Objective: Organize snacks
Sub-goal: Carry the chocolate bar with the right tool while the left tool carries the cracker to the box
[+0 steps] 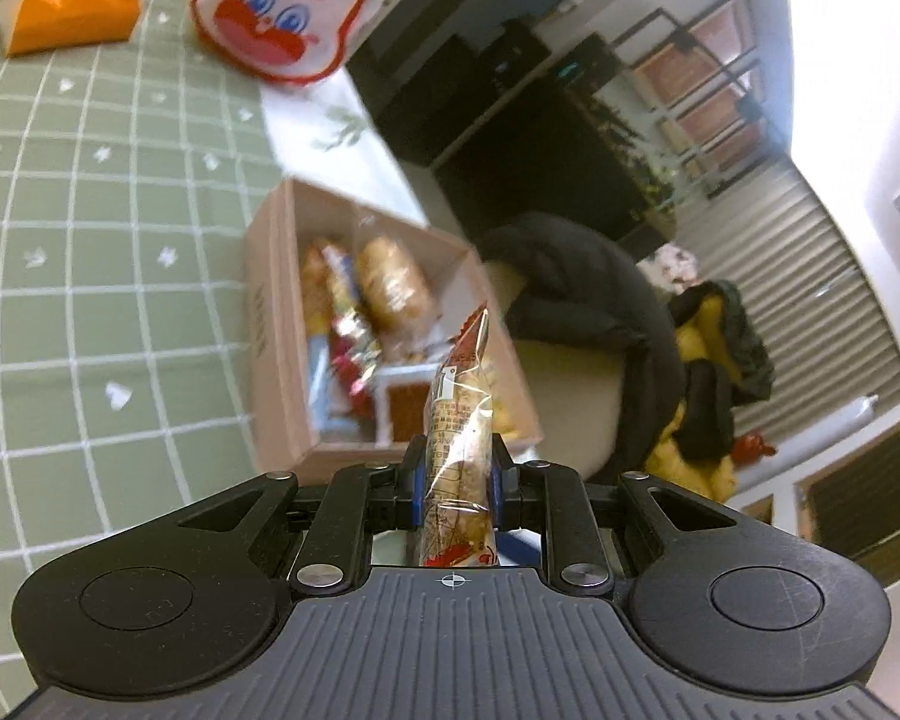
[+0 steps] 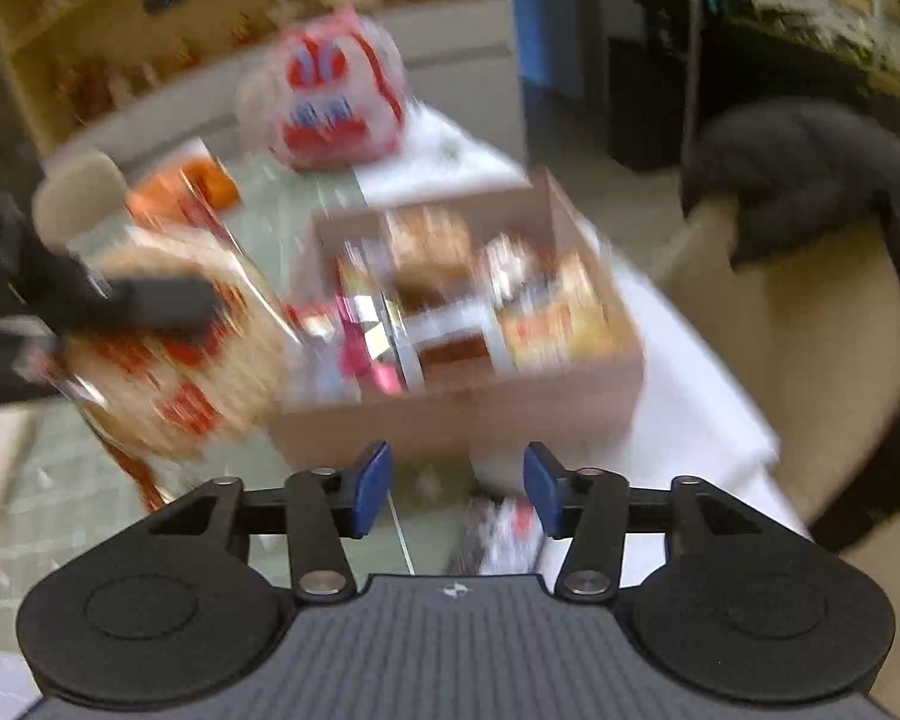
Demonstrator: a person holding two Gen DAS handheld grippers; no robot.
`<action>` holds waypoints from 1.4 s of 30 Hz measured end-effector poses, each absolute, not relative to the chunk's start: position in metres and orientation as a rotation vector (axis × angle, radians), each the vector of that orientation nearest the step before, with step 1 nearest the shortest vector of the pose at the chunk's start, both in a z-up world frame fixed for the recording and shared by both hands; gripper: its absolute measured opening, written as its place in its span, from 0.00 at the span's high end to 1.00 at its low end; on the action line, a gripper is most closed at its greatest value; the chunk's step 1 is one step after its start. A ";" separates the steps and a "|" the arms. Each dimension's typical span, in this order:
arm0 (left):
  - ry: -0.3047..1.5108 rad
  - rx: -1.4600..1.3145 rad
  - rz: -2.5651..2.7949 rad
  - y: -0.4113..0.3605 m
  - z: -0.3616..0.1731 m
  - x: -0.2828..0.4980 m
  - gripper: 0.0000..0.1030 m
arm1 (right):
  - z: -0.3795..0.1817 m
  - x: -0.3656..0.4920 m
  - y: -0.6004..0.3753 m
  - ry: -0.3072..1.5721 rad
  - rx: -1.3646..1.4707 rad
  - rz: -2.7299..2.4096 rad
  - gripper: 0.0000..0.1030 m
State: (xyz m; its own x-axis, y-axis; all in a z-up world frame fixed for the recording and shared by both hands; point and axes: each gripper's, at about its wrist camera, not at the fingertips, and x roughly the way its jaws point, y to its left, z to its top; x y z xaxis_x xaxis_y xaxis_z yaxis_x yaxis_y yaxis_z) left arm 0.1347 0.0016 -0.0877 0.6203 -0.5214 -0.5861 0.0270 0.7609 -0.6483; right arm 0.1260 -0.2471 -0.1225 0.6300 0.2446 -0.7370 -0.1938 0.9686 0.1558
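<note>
L gripper (image 1: 455,474) clamped narrow on 1 clear-wrapped snack pack (image 1: 459,420), pads pressing both sides; pack stands up between the fingers, held above the near edge of the box. R gripper (image 2: 457,486) about half open, nothing between the blue pads; view badly motion-blurred. 1 pink cardboard box (image 1: 270,324) on the table, open top, near the table edge; inside approx 2 bread-like packs in clear wrap (image 1: 393,285) plus several small bright wrappers, exact count can't tell (blur). 1 white divider piece w/ brown patch visible in the box (image 1: 411,402). In R view the L gripper's black finger (image 2: 150,300) lies across the same round snack pack (image 2: 174,330), left of the box (image 2: 462,414). 1 small wrapped snack (image 2: 510,534) on the table just below the R pads, contents unclear. Table: green checked cloth (image 1: 90,240). Far end: 1 white bag w/ red cartoon face (image 1: 282,12), 1 orange pack (image 1: 66,0). 1 beige chair w/ dark jacket (image 1: 582,300) draped over it beside the table.
</note>
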 end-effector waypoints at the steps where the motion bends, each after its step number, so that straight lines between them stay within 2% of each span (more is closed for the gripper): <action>1: 0.864 -0.642 -0.331 0.002 -0.091 0.134 0.78 | -0.133 0.124 -0.247 0.888 0.065 0.247 0.52; 6: 0.905 -0.642 -0.314 0.007 -0.103 0.130 0.78 | -0.168 0.125 -0.247 0.948 0.081 0.148 0.50; 8: 0.917 -0.640 -0.312 0.008 -0.107 0.129 0.78 | -0.170 0.126 -0.244 0.942 0.056 0.157 0.53; 9: 0.924 -0.640 -0.307 0.008 -0.110 0.129 0.78 | -0.170 0.126 -0.240 0.937 0.017 0.169 0.60; 12: 0.948 -0.644 -0.288 0.010 -0.118 0.126 0.78 | -0.169 0.121 -0.238 0.943 -0.009 0.223 0.61; 19: 0.976 -0.659 -0.299 0.018 -0.123 0.110 0.78 | -0.131 0.097 -0.271 0.858 0.122 0.298 0.62; 26: 0.827 -0.614 -0.369 0.014 -0.073 0.141 0.78 | -0.057 0.133 -0.288 0.649 0.169 0.302 0.64; 27: 0.799 -0.608 -0.368 0.014 -0.067 0.147 0.78 | -0.049 0.141 -0.288 0.626 0.168 0.297 0.75; 28: 0.774 -0.609 -0.364 0.014 -0.062 0.155 0.78 | -0.041 0.150 -0.289 0.607 0.164 0.297 0.80; 31: 0.732 -0.615 -0.343 0.014 -0.056 0.178 0.78 | -0.020 0.175 -0.288 0.553 0.153 0.301 0.82; 34: 0.720 -0.617 -0.312 0.010 -0.062 0.210 0.78 | -0.011 0.202 -0.286 0.554 0.172 0.342 0.82; 37: 0.794 -0.669 -0.298 0.008 -0.081 0.233 0.78 | -0.008 0.215 -0.287 0.564 0.181 0.309 0.82; 42: 0.850 -0.613 -0.331 -0.008 -0.109 0.246 0.76 | -0.028 0.211 -0.298 0.595 0.137 0.251 0.82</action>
State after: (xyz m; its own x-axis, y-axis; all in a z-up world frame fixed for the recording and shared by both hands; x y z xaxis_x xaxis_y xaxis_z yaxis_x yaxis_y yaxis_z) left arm 0.2461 -0.0081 -0.1094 0.6244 -0.5034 -0.5973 0.0330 0.7810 -0.6237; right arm 0.2113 -0.2979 -0.0283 0.7992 0.2722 -0.5358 -0.1938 0.9607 0.1989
